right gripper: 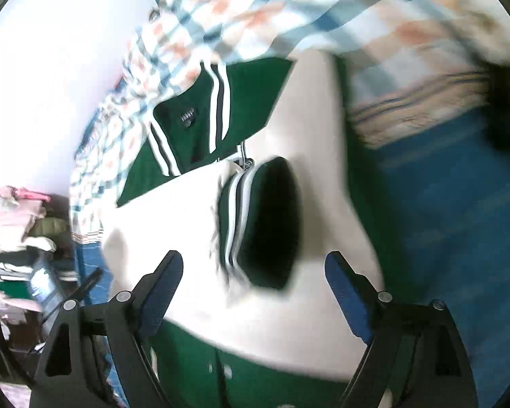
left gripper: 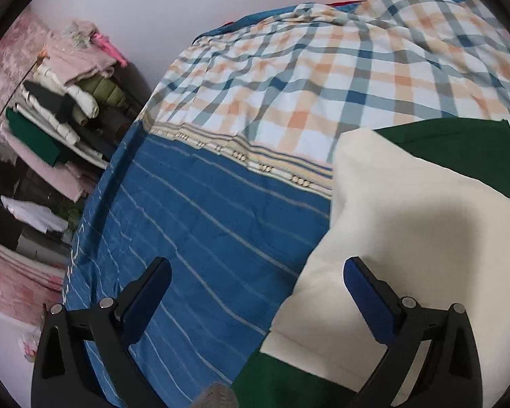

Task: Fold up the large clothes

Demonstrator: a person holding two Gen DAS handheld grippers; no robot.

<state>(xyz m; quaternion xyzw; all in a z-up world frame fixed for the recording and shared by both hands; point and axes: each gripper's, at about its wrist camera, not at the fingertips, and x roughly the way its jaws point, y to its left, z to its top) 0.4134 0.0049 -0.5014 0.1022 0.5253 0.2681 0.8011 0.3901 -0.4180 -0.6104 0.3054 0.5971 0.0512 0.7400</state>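
A green jacket (right gripper: 244, 102) with cream sleeves and white-and-black stripes lies on the bed. Its cream sleeve (right gripper: 193, 210) is folded across the body, and the green striped cuff (right gripper: 261, 224) lies on top of it. My right gripper (right gripper: 255, 265) hovers over that cuff, open, with nothing between its blue pads. In the left wrist view the cream sleeve (left gripper: 408, 210) and a green part of the jacket (left gripper: 459, 146) fill the right side. My left gripper (left gripper: 256, 272) stands open above the sleeve's edge and the blue sheet (left gripper: 204, 221), holding nothing.
A plaid blanket (left gripper: 323, 78) in orange, blue and white lies rumpled on the far half of the bed. Beside the bed at the left stands a pile of folded clothes (left gripper: 61, 95). A white wall (left gripper: 153, 6) runs behind.
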